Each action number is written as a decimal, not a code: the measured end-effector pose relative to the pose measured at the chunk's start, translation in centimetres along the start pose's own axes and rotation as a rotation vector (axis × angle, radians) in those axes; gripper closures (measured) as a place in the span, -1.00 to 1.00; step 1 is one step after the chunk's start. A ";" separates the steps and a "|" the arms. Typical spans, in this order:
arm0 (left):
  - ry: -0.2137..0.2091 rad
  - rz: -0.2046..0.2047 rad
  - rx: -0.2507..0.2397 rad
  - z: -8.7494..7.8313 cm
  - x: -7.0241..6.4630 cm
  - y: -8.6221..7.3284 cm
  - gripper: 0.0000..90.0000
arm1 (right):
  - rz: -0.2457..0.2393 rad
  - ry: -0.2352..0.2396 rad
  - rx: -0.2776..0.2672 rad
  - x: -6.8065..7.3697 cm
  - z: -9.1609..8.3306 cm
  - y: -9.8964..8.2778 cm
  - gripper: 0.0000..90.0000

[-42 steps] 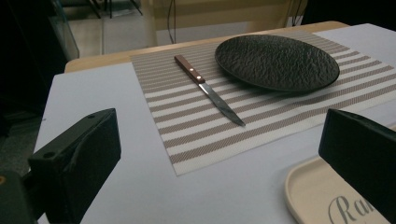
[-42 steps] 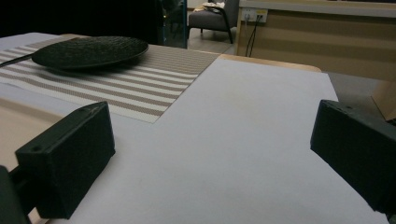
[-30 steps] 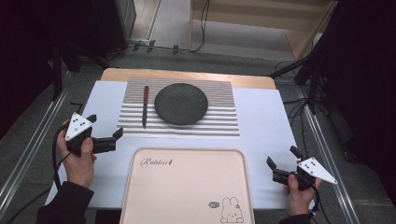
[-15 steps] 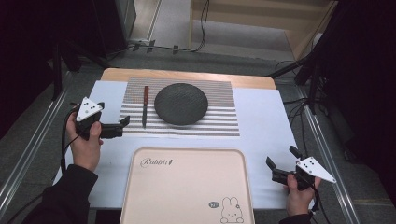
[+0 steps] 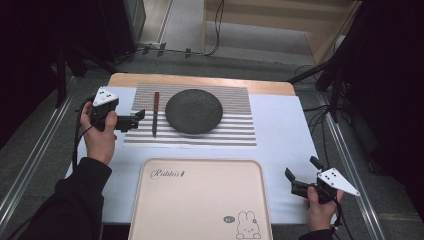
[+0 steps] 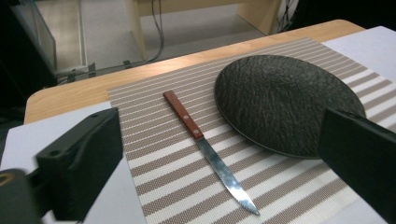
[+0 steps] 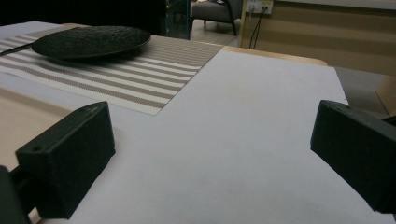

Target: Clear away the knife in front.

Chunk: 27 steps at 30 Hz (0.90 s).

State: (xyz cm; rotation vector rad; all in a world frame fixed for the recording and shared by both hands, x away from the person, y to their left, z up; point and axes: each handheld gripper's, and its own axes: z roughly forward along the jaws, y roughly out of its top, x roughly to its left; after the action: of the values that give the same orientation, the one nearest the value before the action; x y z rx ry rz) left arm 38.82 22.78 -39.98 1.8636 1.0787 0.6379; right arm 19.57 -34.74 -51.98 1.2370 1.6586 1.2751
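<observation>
A knife [image 5: 155, 113] with a brown wooden handle lies on the striped placemat [image 5: 235, 131], left of a dark round plate [image 5: 194, 111]. My left gripper [image 5: 138, 120] is open just left of the knife, at the mat's left edge, nothing between its jaws. In the left gripper view the knife [image 6: 208, 150] lies ahead between the jaws, blade tip toward me, beside the plate [image 6: 285, 102]. My right gripper [image 5: 294, 181] stands open at the near right over the white cloth, empty. The plate [image 7: 91, 41] shows far left in the right gripper view.
A large beige tray [image 5: 165, 210] with a rabbit print lies at the front middle. White cloth [image 5: 285, 135] covers the table; the wooden edge [image 5: 200, 80] shows at the back. Metal rails run along both sides, cables on the floor behind.
My left gripper has moved forward and to the right, from the near left up to the placemat's left edge beside the knife. The right gripper has stayed put.
</observation>
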 end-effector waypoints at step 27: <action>0.052 -0.120 0.230 9.2 1.2 3.4 -0.37 | 0.006 0.011 0.004 0.0 0.0 0.1 -1.00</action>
State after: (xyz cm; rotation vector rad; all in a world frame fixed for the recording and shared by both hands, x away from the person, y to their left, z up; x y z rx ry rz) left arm 47.80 19.05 -41.55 1.9677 1.3339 0.5124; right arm 19.57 -34.74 -51.90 1.2397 1.6674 1.2849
